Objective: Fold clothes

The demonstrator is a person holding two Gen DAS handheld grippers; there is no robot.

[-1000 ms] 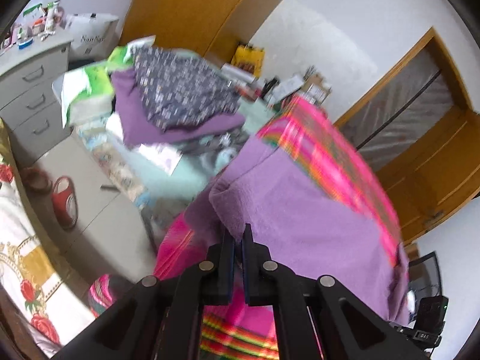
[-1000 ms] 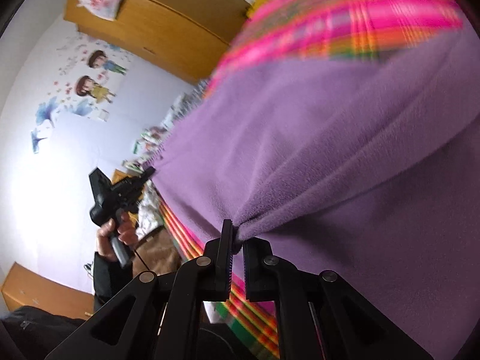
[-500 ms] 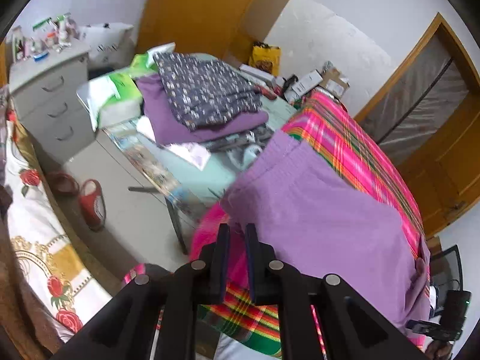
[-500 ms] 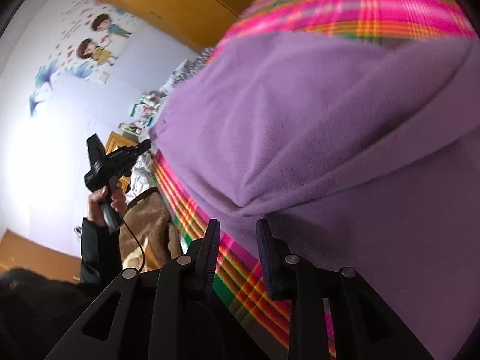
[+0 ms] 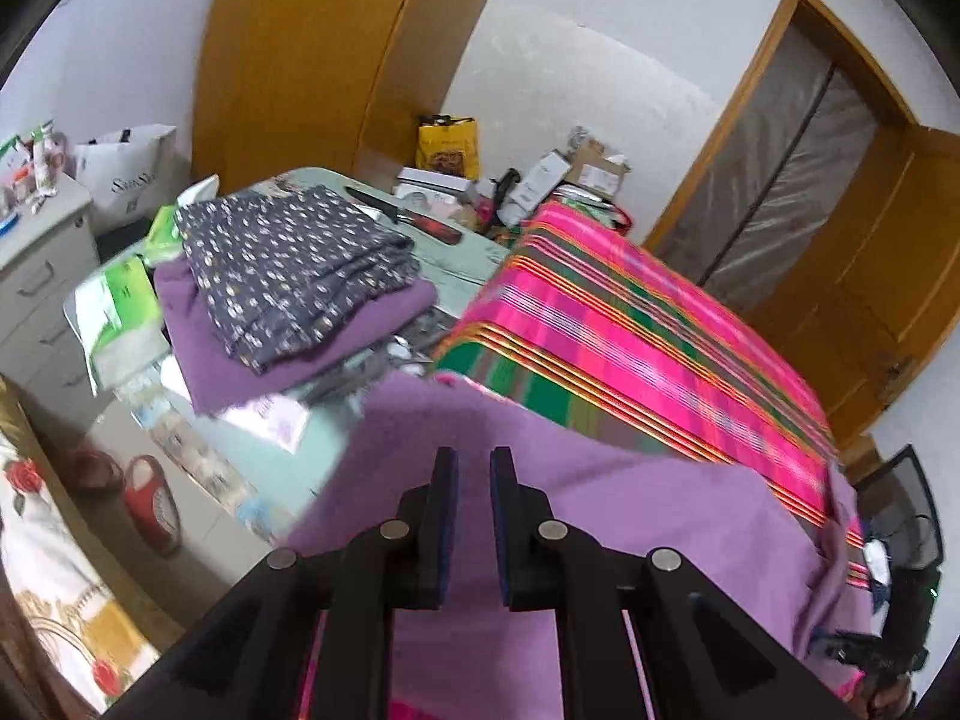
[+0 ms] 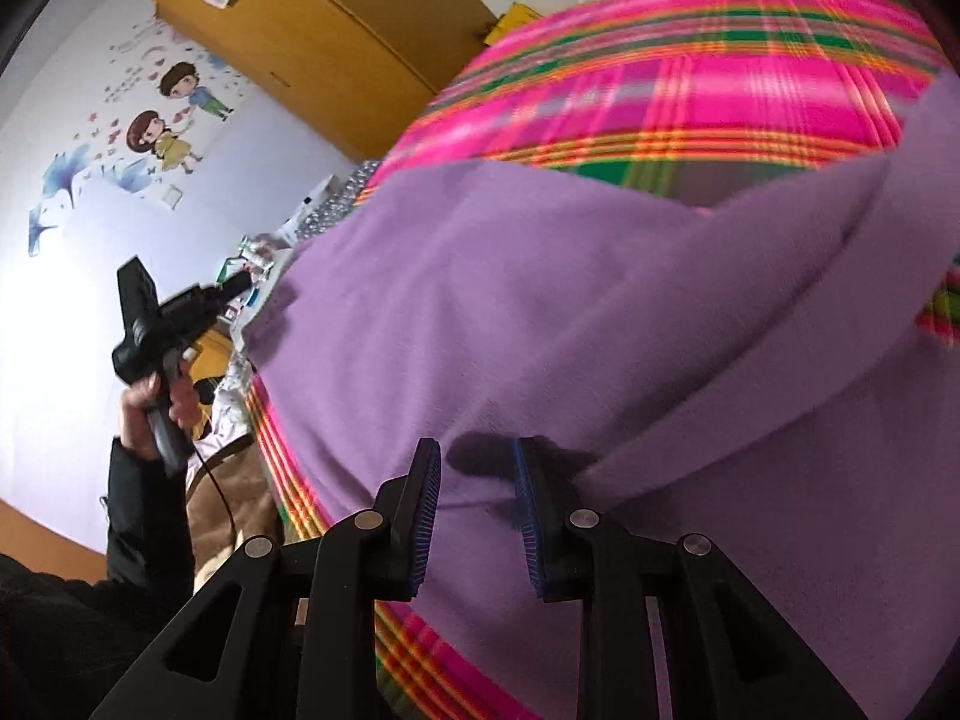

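A purple fleece garment (image 5: 630, 540) lies folded over on the pink plaid cloth (image 5: 630, 336) that covers the table. My left gripper (image 5: 473, 461) hovers just above the garment's near left edge, jaws slightly apart with nothing between them. In the right wrist view the same garment (image 6: 540, 312) fills the frame, a folded band crossing it at the right. My right gripper (image 6: 477, 455) stands open over it and casts a shadow on the fabric. The left gripper (image 6: 159, 324) shows there too, held in a person's hand.
A dotted dark garment (image 5: 288, 276) rests on a folded purple one (image 5: 240, 372) on a side table at the left. Grey drawers (image 5: 36, 288) and red slippers (image 5: 153, 504) are beyond. A wooden wardrobe (image 5: 312, 48) and a door (image 5: 864, 228) stand behind.
Both grippers were shut on the purple garment and holding it up. They have let go, opened and drawn back, and the garment has dropped flat onto the plaid cloth.
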